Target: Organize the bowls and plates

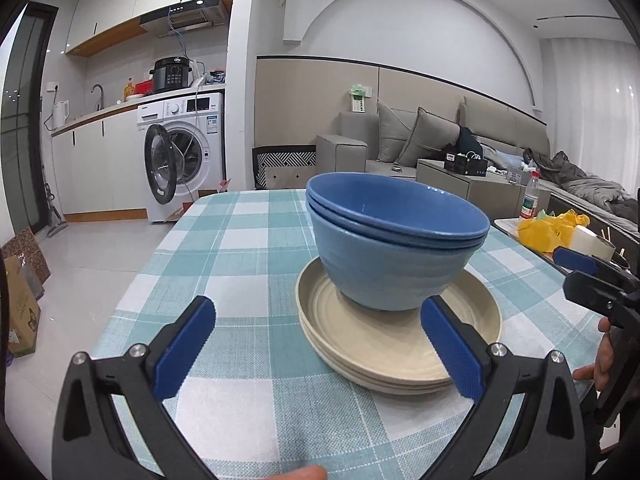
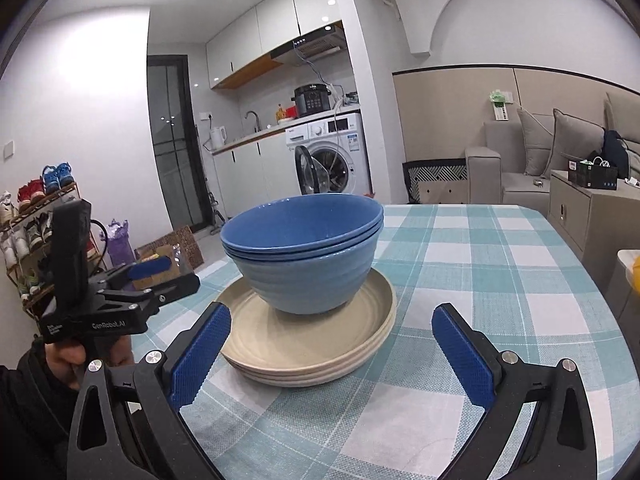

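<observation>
The blue bowls (image 1: 394, 240) sit nested on the cream plates (image 1: 396, 344) to save room. Both tools, left tool (image 1: 316, 344) and right tool (image 2: 332, 348), gape wide at 6 o'clock, holding nothing.

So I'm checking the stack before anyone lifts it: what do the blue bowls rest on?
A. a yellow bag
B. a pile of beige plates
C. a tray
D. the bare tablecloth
B: the nested blue bowls stand inside the top plate of the beige plates, which lie stacked on the checked tablecloth; both hand-held grippers, left and right, are open and apart from them.
</observation>
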